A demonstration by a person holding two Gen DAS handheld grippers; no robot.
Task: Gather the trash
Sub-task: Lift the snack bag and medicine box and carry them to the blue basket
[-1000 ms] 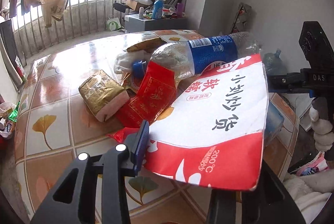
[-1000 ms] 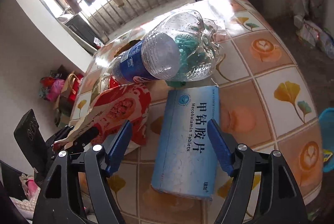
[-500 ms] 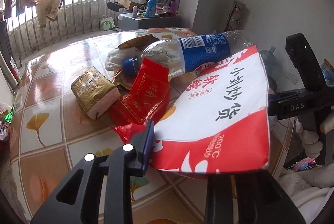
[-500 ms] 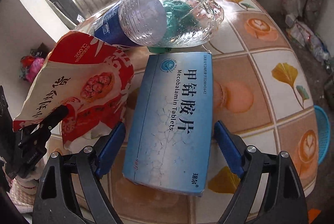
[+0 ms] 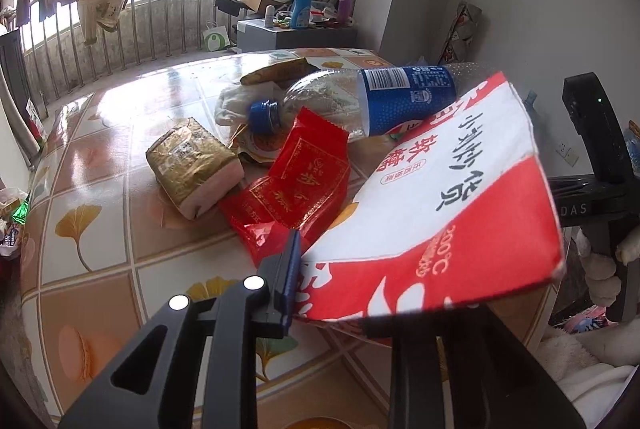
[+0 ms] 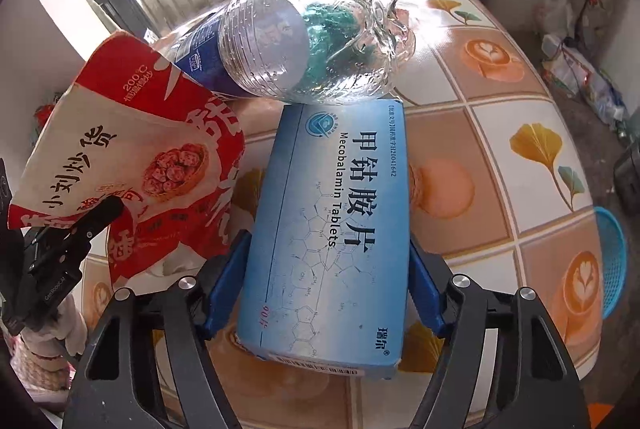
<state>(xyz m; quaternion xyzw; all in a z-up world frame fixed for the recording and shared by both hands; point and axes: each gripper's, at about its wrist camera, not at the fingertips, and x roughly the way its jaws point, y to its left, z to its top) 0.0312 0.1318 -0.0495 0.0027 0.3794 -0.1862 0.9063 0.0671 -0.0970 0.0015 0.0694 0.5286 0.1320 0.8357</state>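
Note:
My left gripper [image 5: 336, 289] is shut on a red and white snack bag [image 5: 452, 201] and holds it above the tiled table [image 5: 100, 149]. The bag also shows in the right wrist view [image 6: 132, 157], with the left gripper [image 6: 80, 229] clamped on its edge. My right gripper [image 6: 324, 285] has its blue pads against both sides of a blue tablet box [image 6: 336, 229] lying on the table. A clear plastic bottle [image 6: 304, 37] with a blue label [image 5: 404, 97] lies just beyond the box.
More trash lies on the table: a gold packet [image 5: 192, 165], a red wrapper [image 5: 296, 185], a crumpled white bag [image 5: 236, 101]. A blue basket [image 6: 612, 261] stands on the floor past the table's right edge. A railing [image 5: 160, 5] and a cluttered cabinet [image 5: 296, 29] stand behind.
My right gripper has moved forward over the tablet box and its jaws have closed in onto the box's sides. The left gripper has kept hold of the snack bag and lifted slightly.

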